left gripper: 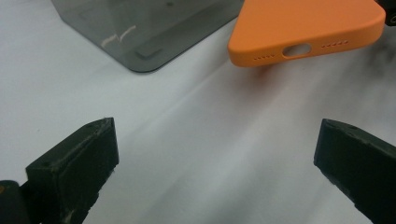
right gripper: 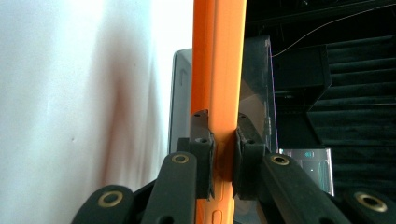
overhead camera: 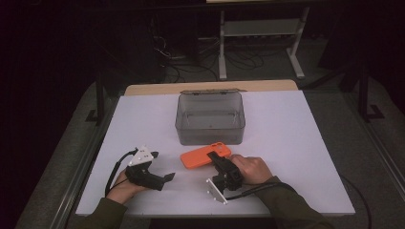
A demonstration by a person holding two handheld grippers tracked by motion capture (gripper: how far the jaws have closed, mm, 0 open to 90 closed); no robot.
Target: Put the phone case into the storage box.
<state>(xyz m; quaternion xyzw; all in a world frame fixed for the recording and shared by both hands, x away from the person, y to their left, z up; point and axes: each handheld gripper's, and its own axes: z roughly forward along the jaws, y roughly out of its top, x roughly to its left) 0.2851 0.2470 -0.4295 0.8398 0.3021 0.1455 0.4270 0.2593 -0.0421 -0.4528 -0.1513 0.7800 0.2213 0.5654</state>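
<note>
An orange phone case [overhead camera: 204, 156] is held just above the white table [overhead camera: 286, 143], in front of a smoky clear plastic box [overhead camera: 210, 119]. My right gripper [overhead camera: 216, 157] is shut on the case's near edge, jaws clamping the orange case [right gripper: 218, 70] from both sides in the right gripper view. My left gripper [overhead camera: 168, 177] rests on the table to the left, open, its fingers [left gripper: 77, 163] wide apart with bare table between them. Beyond them lie the orange case [left gripper: 303, 25], showing its port cutout, and a corner of the box [left gripper: 140, 32].
The box stands open and looks empty, its lid hinged back at the far side. A wooden table edge [overhead camera: 210, 88] runs behind it. Cables [overhead camera: 114, 171] trail from both grippers toward the near edge. Dark floor and a metal stand [overhead camera: 260, 38] lie beyond.
</note>
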